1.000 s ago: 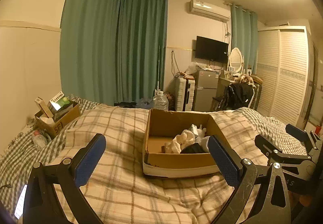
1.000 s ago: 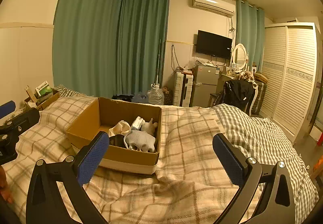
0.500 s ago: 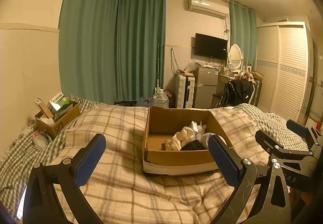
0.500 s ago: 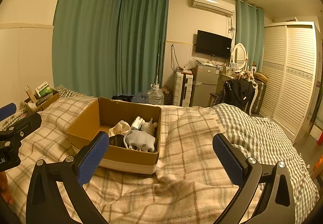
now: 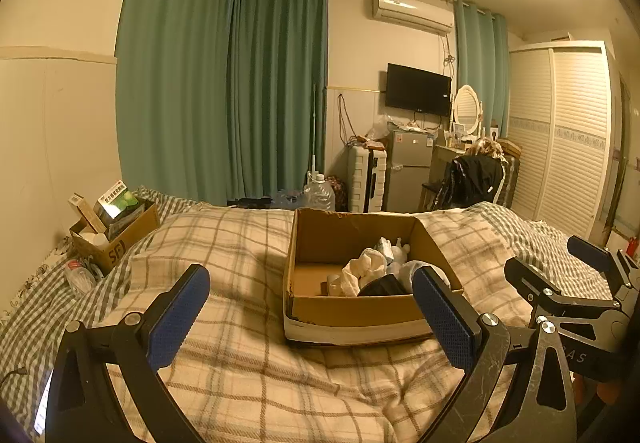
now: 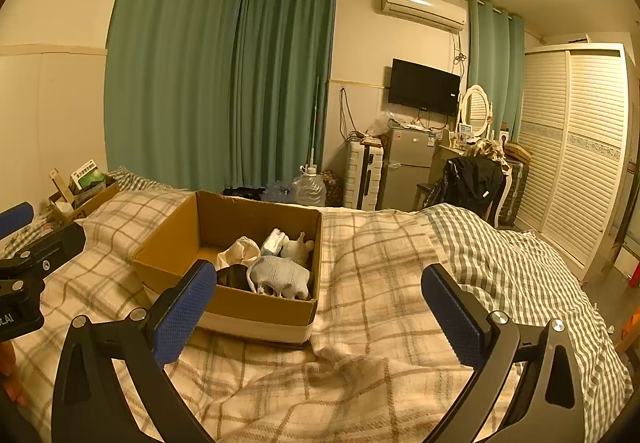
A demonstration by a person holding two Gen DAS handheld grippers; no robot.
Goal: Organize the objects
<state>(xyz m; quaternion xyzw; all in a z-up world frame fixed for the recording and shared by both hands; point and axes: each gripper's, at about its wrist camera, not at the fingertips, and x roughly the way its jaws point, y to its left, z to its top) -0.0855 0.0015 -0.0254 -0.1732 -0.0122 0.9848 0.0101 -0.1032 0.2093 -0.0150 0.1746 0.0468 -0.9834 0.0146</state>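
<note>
An open cardboard box (image 5: 352, 313) sits on a plaid blanket on the bed; it also shows in the right wrist view (image 6: 256, 313). Inside lie a grey knitted elephant toy (image 6: 280, 275), a cream cloth (image 6: 240, 249), a small white plush (image 6: 296, 247), a pale packet (image 6: 273, 242) and something black (image 6: 236, 277). My left gripper (image 5: 312, 317) is open and empty, held above the blanket in front of the box. My right gripper (image 6: 320, 313) is open and empty, in front of the box and to its right. The right gripper also appears at the right edge of the left wrist view (image 5: 560, 267).
A smaller cardboard box with packets (image 5: 116, 223) stands at the bed's far left, a plastic bottle (image 5: 80, 277) beside it. Beyond the bed are green curtains, a water jug (image 5: 318, 195), a suitcase, a small fridge (image 5: 408, 167), a chair with a dark jacket (image 5: 472, 179) and a white wardrobe.
Both views have shifted only slightly; the left gripper has tilted down a little. Both grippers stay open and empty. The box and its contents have not moved.
</note>
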